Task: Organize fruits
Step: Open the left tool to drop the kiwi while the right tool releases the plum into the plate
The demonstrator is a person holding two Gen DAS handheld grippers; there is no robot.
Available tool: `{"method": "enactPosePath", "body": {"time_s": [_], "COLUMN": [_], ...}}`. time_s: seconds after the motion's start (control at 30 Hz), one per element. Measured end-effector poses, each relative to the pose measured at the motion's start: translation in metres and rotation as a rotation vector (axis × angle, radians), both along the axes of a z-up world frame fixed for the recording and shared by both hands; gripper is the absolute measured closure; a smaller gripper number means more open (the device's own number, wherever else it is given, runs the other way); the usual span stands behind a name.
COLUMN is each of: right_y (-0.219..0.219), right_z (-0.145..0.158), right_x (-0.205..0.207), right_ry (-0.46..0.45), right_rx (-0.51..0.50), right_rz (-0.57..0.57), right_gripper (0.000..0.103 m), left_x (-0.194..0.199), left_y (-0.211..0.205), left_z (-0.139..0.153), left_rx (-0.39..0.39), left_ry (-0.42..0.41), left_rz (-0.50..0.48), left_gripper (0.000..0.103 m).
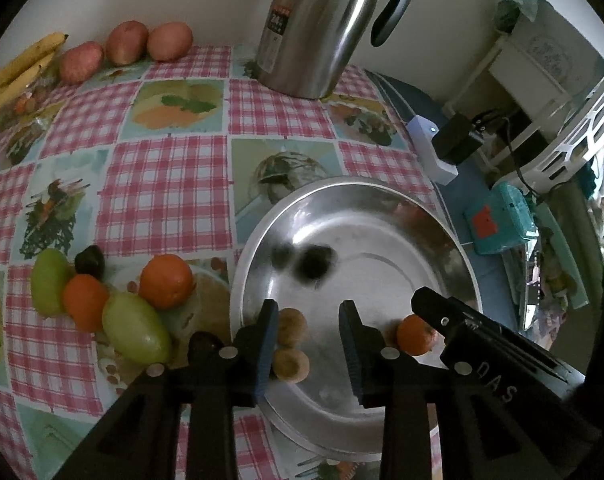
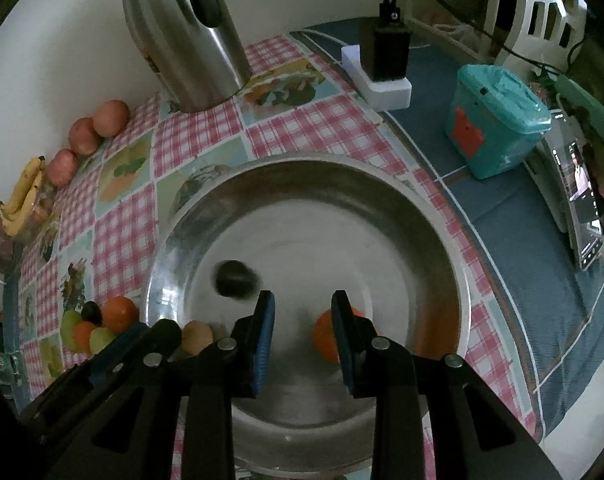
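A round steel basin (image 1: 454,256) (image 2: 442,240) sits on the checked tablecloth. In it lie a dark blurred fruit (image 1: 316,266) (image 2: 235,279), a brown kiwi (image 1: 291,322) (image 2: 197,336) with its reflection, and a small orange (image 1: 416,334) (image 2: 326,338). My left gripper (image 1: 308,344) is open and empty over the basin's near rim. My right gripper (image 2: 302,340) is open above the basin, its right finger beside the orange; it also shows in the left wrist view (image 1: 454,320). Left of the basin lie two oranges (image 1: 165,280), two green fruits (image 1: 135,328) and a dark fruit (image 1: 89,262).
A steel thermos jug (image 1: 322,28) (image 2: 189,36) stands at the back by the wall. Three red apples (image 1: 125,42) and bananas (image 1: 17,68) lie at the far left. Right of the table are a white power strip with a black plug (image 2: 386,64), a teal box (image 2: 494,124) and a phone (image 2: 582,200).
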State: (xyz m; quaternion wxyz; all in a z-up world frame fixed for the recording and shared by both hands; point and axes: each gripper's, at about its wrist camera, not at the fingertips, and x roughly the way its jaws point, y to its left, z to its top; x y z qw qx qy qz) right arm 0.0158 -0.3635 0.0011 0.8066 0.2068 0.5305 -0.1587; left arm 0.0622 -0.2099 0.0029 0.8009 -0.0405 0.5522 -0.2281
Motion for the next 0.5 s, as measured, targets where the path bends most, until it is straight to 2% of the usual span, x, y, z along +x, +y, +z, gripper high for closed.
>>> {"method": "enactPosePath", "body": {"time_s": [0.3,0.5], "right_y": [0.004,0.008], "right_z": [0.013,0.010], "right_x": [-0.004,0.000], "right_ry": [-0.028,-0.015], "right_rx": [-0.005,0.006], "right_rz": [0.012,0.031], "right_gripper": [0.073,0.073], "left_x": [0.003,0.007], "left_y": [0.016,0.041], "left_z": [0.010,0.015], "left_rx": [0.032,0.065], "left_ry": [0.028,0.048], "left_rz": [0.058,0.146], "left_gripper": [0.068,0.068]}}
